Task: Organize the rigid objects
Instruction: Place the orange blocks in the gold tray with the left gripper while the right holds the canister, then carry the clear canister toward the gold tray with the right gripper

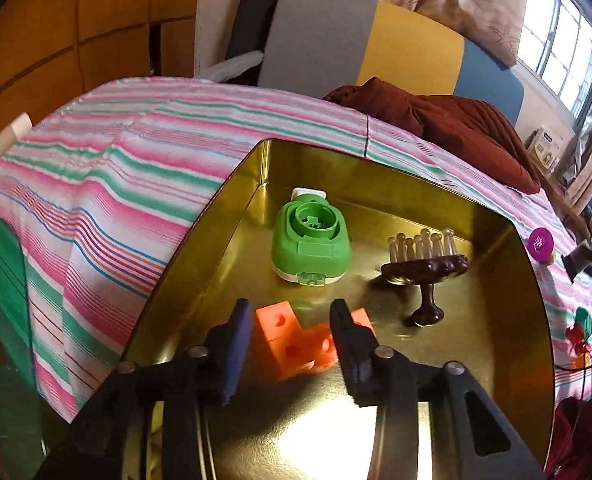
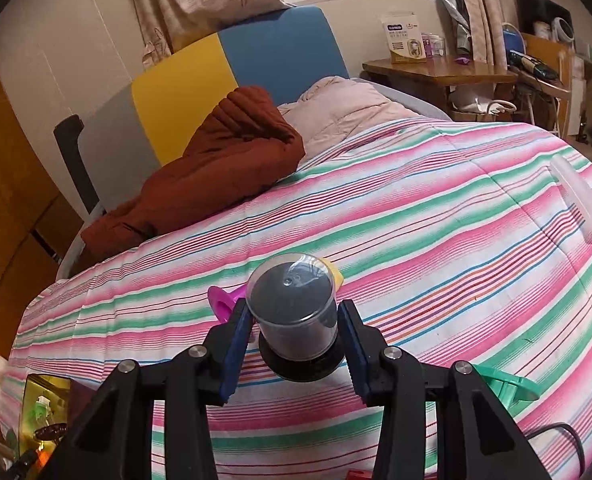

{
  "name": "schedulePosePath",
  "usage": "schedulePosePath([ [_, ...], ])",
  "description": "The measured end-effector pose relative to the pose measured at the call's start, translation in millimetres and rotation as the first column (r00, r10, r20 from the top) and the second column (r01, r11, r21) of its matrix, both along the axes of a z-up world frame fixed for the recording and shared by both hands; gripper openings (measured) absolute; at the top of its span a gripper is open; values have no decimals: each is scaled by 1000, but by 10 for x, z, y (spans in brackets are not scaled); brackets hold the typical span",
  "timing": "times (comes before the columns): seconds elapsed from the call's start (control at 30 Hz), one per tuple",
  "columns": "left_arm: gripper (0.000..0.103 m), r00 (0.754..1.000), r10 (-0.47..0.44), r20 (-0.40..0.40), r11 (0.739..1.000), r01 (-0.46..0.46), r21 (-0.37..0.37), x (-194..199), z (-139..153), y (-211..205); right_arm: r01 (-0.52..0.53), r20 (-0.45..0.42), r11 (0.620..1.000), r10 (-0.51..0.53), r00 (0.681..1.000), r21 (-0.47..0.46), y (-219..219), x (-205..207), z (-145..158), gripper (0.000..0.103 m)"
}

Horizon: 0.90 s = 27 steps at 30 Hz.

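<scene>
Three things in tin (image 1: 231, 184) mid-frame already; left claw (image 1: 291, 334) wide over orange block (image 1: 291, 340); right claw (image 2: 296, 328) gripping jar (image 2: 291, 312); more strewn on bed (image 2: 436, 220).

Left gripper (image 1: 291, 320) jaws parted, right gripper (image 2: 296, 322) jaws clamped, both level

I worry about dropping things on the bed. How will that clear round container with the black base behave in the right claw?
The clear round container looks like smooth hard plastic, so it may slip between the right claw pads. Its round wall suggests it would roll if laid sideways on the striped bedspread. The wider black base should help it stand, though soft bedding may tip it.
</scene>
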<state>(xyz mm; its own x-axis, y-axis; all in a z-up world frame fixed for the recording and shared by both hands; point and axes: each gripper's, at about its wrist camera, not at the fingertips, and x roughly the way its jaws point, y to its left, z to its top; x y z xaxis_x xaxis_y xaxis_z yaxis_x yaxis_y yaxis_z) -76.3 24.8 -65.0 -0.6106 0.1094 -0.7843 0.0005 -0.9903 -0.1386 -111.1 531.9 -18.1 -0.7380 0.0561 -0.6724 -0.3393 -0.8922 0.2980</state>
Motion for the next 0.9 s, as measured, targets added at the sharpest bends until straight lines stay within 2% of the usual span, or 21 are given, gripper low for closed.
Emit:
schedulePosePath([
  [0.1,42,1000,-9,-4,999,8,-37,63,23,56,-26,-25,1000,26,999,14,-57,3,50,44],
  [0.23,42,1000,-18,3,999,18,-48,138,50,101,-58,-57,997,61,997,47,-171,33,137,44],
  [0.37,42,1000,-27,15,997,28,-66,231,78,140,-108,-72,991,113,991,79,-400,95,220,44],
  [0.47,42,999,-37,14,997,38,-74,281,102,165,-164,-105,984,171,980,70,-625,183,321,44],
  [0.67,42,999,-46,10,995,46,-86,365,133,189,-318,-141,948,319,937,36,-1252,331,477,44],
  [0.9,42,999,-52,7,994,53,-99,459,156,168,-492,-145,868,495,856,63,-2094,429,595,44],
])
